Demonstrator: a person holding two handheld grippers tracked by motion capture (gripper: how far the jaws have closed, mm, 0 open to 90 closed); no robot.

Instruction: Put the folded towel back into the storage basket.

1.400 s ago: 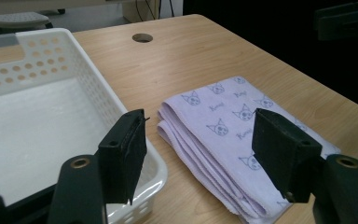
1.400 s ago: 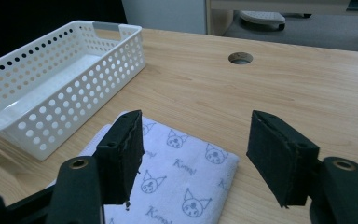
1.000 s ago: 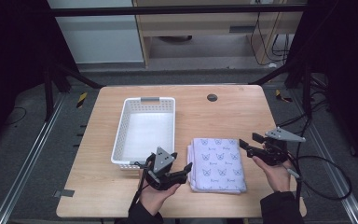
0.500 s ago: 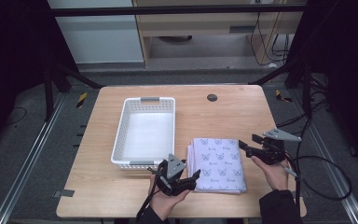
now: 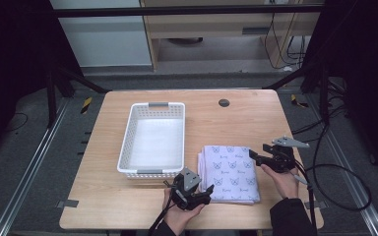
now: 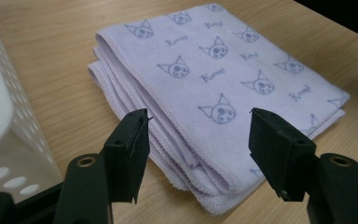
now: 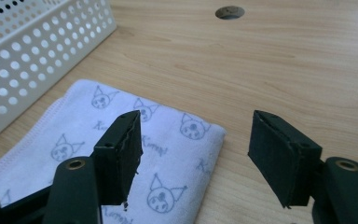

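Note:
A folded lilac towel (image 5: 230,173) printed with cat faces lies on the wooden table right of a white perforated basket (image 5: 153,139). My left gripper (image 5: 205,189) sits at the towel's near left corner, open, its jaws straddling the stacked folded edge (image 6: 186,154) without touching it. My right gripper (image 5: 254,156) is open at the towel's far right corner (image 7: 205,135), jaws hovering just above it with nothing between them. The basket's wall (image 6: 0,140) stands close on the left in the left gripper view, and its side (image 7: 32,56) shows in the right gripper view.
A round cable hole (image 5: 223,103) is set in the table near the far edge; it also appears as a dark hole (image 7: 229,12) ahead of the right gripper. Black cables (image 5: 334,187) trail off the table's right side. Bare wood (image 5: 236,123) lies beyond the towel.
My left gripper has slid right along the front of the table from the basket's near corner to the towel's near left corner. The right gripper has barely moved.

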